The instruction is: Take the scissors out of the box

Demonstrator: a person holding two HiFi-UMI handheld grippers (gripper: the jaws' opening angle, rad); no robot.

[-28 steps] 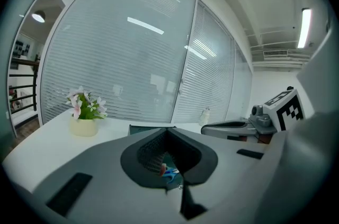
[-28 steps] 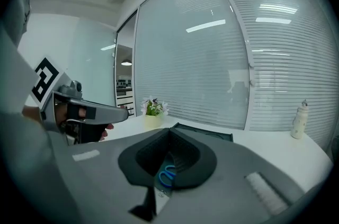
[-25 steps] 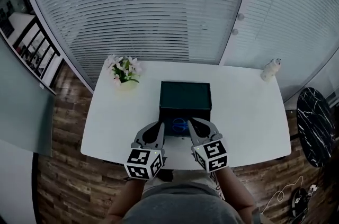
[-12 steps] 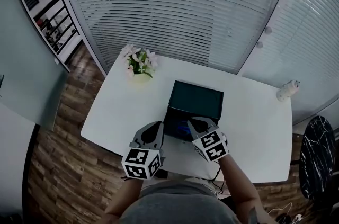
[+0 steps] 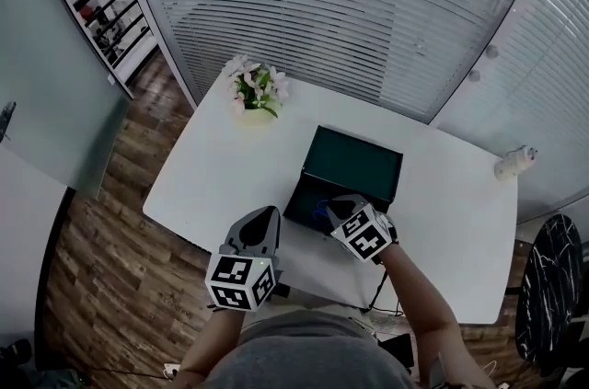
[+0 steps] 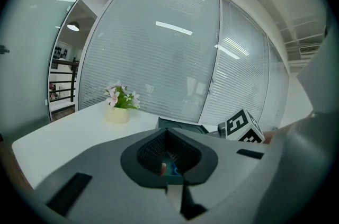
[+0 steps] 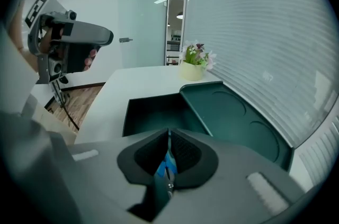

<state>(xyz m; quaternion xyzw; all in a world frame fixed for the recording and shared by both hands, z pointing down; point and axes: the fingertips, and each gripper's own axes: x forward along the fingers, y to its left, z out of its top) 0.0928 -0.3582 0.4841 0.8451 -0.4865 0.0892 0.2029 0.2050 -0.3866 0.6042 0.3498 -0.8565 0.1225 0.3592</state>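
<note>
A dark green box (image 5: 307,192) sat open near the middle of a white bench (image 5: 216,171). Its lid (image 5: 359,161) stood tilted up at the back, and two round recesses were pressed into the lid's inner face. The scissors (image 7: 164,166) were inside the box at its near end, directly under the right claw (image 7: 169,132). Only a streak of their blue handle and a small silver pivot showed through the narrow slit between that claw's jaws. The jaws were all but closed, having just parted a hair, and it was unclear whether they touched the scissors. The left claw (image 6: 168,132) hung closed and empty over the bench's near edge, to the left of the box. Each claw carried a cube printed with black-and-white square markers. A pale pot of pink and white flowers (image 5: 256,93) stood at the bench's far left corner. A small white object (image 5: 515,162) stood at its far right edge.
</note>
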